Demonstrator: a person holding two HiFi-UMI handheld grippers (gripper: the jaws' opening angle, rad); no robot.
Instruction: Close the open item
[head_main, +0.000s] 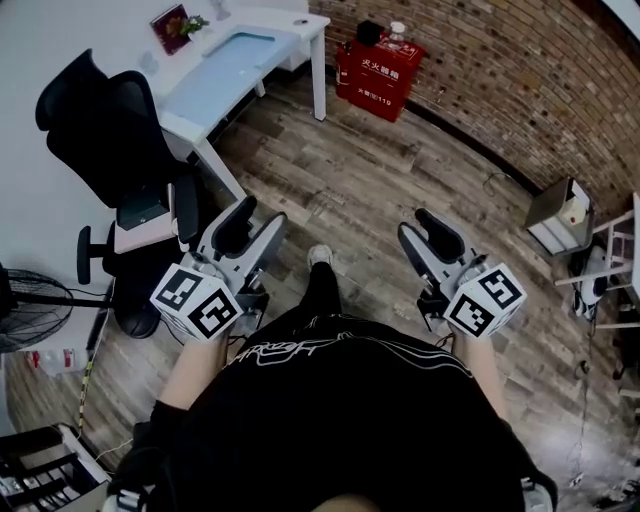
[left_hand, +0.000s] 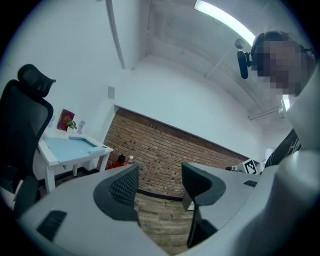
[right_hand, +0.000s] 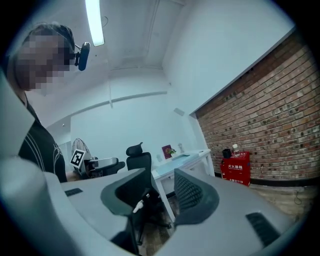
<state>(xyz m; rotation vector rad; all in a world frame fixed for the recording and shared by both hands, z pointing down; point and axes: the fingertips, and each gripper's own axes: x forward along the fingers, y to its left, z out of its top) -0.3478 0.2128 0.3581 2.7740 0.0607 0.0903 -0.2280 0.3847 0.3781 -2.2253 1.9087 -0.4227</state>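
Which item stands open cannot be told. The left gripper (head_main: 258, 216) has its jaws wide apart and empty; the right gripper (head_main: 418, 228) has its jaws partly apart and empty. Both are over the wooden floor (head_main: 350, 180). The white worktop (head_main: 290, 22) is at 11 o'clock, the black chair (head_main: 105, 130) at 9 and the red box (head_main: 378, 72) at 12.

Both grippers out in front of you, level and empty.
Your left gripper (head_main: 254, 219) has its jaws spread wide with nothing between them. Your right gripper (head_main: 418, 226) has its jaws apart more narrowly, also empty. Your left forearm (head_main: 186, 377) and right forearm (head_main: 489, 366) reach forward, well apart.
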